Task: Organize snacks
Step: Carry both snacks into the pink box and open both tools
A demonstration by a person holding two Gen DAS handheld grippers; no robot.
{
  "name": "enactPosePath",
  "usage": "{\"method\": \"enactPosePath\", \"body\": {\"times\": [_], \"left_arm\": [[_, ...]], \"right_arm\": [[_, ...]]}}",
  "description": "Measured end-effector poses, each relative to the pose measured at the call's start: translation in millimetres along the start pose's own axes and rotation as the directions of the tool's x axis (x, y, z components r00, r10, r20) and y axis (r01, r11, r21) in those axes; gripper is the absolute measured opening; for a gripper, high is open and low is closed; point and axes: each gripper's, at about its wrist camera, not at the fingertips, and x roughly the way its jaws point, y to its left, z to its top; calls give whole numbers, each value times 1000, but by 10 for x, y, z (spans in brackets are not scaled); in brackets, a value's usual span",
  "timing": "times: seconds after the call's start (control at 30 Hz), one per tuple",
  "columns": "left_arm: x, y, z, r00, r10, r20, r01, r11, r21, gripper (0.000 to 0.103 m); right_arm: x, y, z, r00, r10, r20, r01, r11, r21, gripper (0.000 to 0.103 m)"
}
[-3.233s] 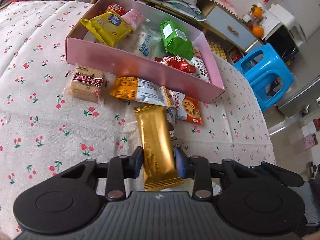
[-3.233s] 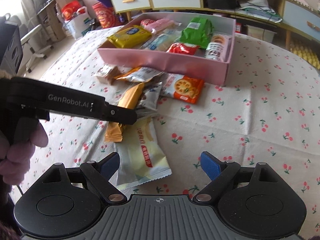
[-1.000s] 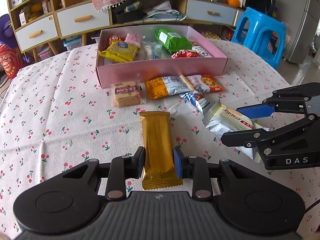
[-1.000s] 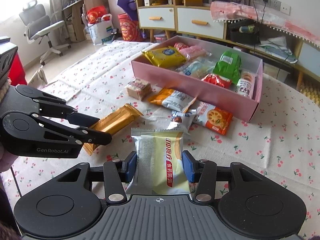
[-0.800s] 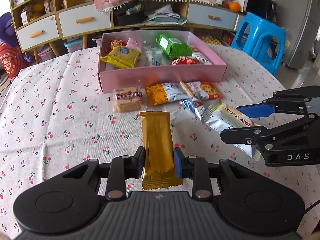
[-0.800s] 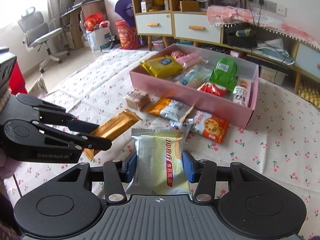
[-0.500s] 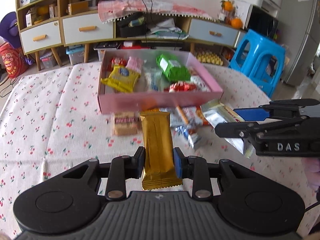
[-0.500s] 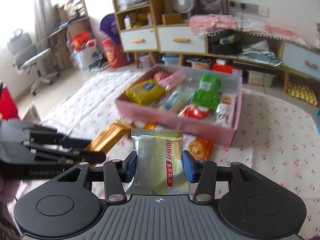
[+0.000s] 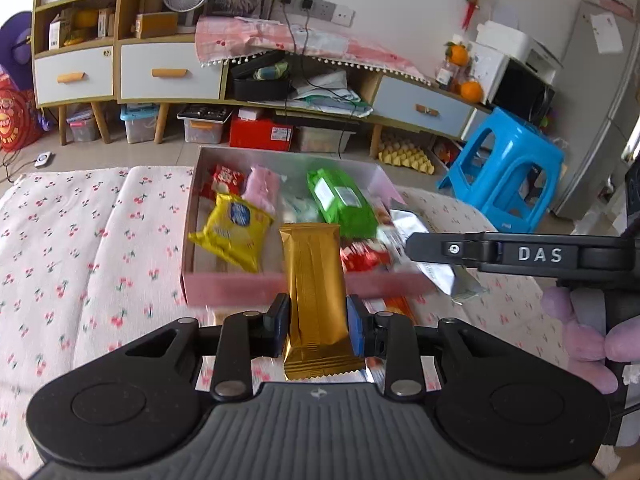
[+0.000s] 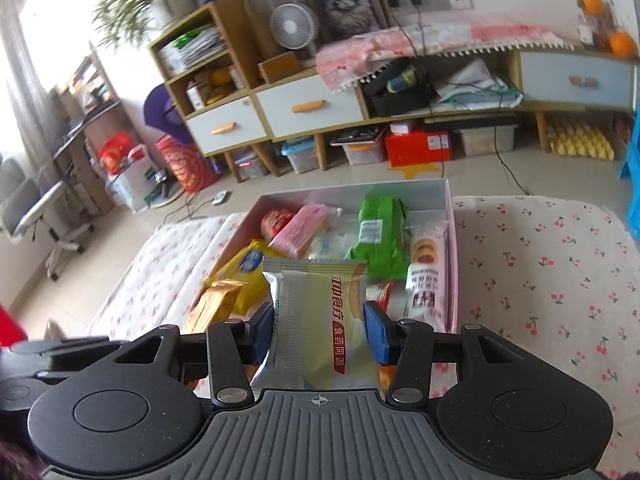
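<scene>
Gripping a gold snack bar [image 9: 314, 280] between its pads, the left gripper [image 9: 316, 322] holds it above the near wall of the pink box [image 9: 240, 286]; the right gripper [image 10: 320, 330] clamps a silver-and-yellow biscuit packet [image 10: 320, 316] over the same box, where yellow [image 9: 232, 236], green [image 9: 340, 200] and pink [image 10: 304, 226] packets lie on the cherry-print tablecloth [image 9: 80, 240]

Left hand-held gripper [image 9: 316, 326] clamped, right hand-held gripper [image 10: 319, 330] clamped, both angled downward.

Your left gripper [image 9: 316, 330] and right gripper [image 10: 319, 334] are black with blue pads, silver pivot screws and ribbed grey bases; "DAS" marks the right.
</scene>
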Motion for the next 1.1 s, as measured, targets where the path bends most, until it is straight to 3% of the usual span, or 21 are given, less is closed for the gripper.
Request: {"method": "enactPosePath", "body": {"times": [0.1, 0.4, 0.7, 1.1], "left_arm": [[166, 106, 100, 1000, -13, -4, 13, 999, -36, 28], [488, 49, 285, 999, -49, 13, 49, 999, -12, 28], [683, 40, 294, 999, -43, -3, 43, 999, 11, 28], [771, 92, 307, 999, -42, -14, 42, 999, -9, 28]], "right_arm": [[186, -85, 132, 1000, 1, -18, 0, 999, 53, 46], [607, -312, 278, 998, -51, -43, 55, 993, 105, 47], [697, -513, 188, 995, -90, -46, 95, 989, 117, 47], [737, -568, 190, 995, -85, -44, 90, 987, 133, 48]]}}
